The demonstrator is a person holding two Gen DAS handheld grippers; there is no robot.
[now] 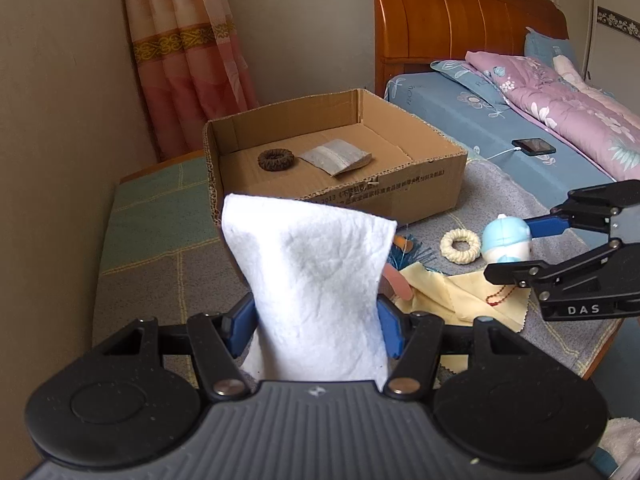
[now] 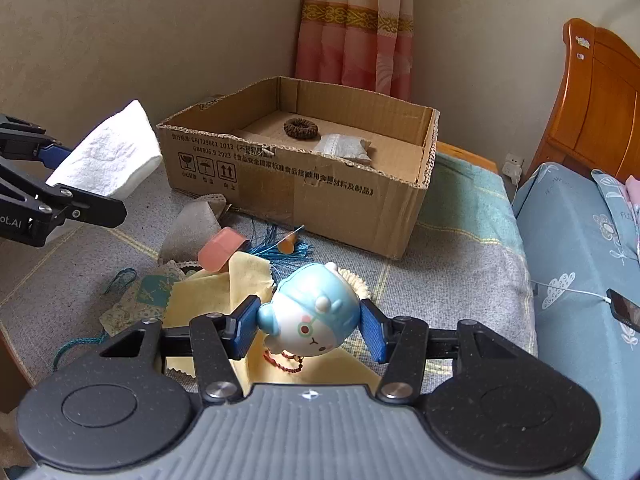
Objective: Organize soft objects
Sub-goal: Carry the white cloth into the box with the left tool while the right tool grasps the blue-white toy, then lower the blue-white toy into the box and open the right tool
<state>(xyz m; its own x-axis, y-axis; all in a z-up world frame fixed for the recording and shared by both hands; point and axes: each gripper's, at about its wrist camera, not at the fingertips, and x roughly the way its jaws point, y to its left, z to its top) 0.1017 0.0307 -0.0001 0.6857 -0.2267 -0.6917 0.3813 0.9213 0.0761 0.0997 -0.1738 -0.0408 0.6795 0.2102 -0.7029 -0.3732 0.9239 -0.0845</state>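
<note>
left tongs (image 1: 316, 326) clamp white cloth (image 1: 312, 276) | right tongs (image 2: 308, 326) grip blue toy (image 2: 310, 314) | box (image 2: 320, 184) beyond

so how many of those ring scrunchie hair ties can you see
2. A dark brown scrunchie lies inside the cardboard box, beside a grey pouch. A cream scrunchie lies on the mat outside the box, next to the blue toy. Others may be hidden under the cloths.
</note>
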